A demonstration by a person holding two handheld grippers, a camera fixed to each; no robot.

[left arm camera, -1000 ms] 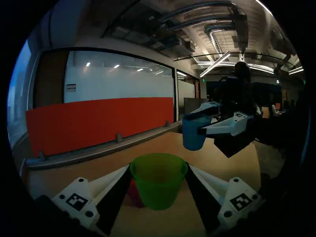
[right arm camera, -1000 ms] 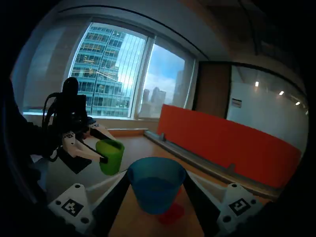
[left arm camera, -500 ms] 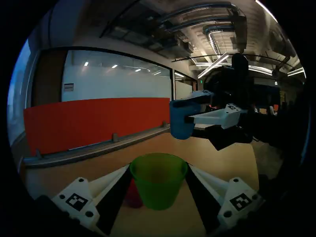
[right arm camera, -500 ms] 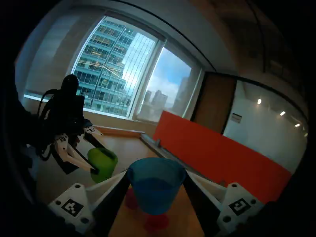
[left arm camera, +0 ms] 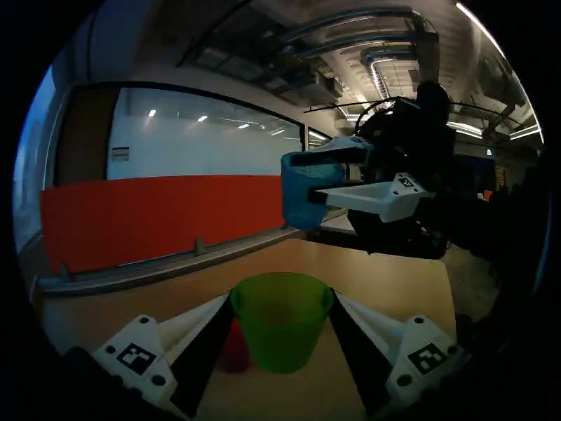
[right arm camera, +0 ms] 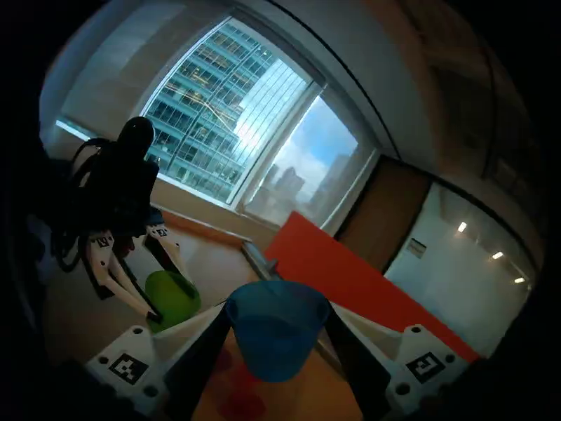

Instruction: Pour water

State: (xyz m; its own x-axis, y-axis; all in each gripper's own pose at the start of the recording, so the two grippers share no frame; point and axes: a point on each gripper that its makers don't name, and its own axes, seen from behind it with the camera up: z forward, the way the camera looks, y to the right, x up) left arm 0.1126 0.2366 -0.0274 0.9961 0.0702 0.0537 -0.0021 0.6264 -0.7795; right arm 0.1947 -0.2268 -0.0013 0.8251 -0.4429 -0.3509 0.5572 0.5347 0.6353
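In the left gripper view my left gripper [left arm camera: 282, 324] is shut on a translucent green cup [left arm camera: 282, 319], held upright above the wooden table [left arm camera: 393, 281]. Farther off and higher, the right gripper [left arm camera: 329, 179] holds a blue cup [left arm camera: 305, 189], tipped slightly. In the right gripper view my right gripper [right arm camera: 278, 330] is shut on that blue cup [right arm camera: 278, 328], with water [right arm camera: 275, 324] inside. Down to the left, the left gripper [right arm camera: 151, 295] holds the green cup [right arm camera: 172, 300].
Small red cups [right arm camera: 242, 405] stand on the table below the blue cup; one red cup [left arm camera: 235, 347] sits behind the green one. An orange partition [left arm camera: 154, 214] with a rail runs along the table's far edge. Tall windows [right arm camera: 231, 147] lie beyond. A person's dark sleeve [left arm camera: 484, 224] is at right.
The right gripper has lifted the blue cup higher and moved it left, toward the spot above the green cup, tilting as it goes. The green cup stays put.
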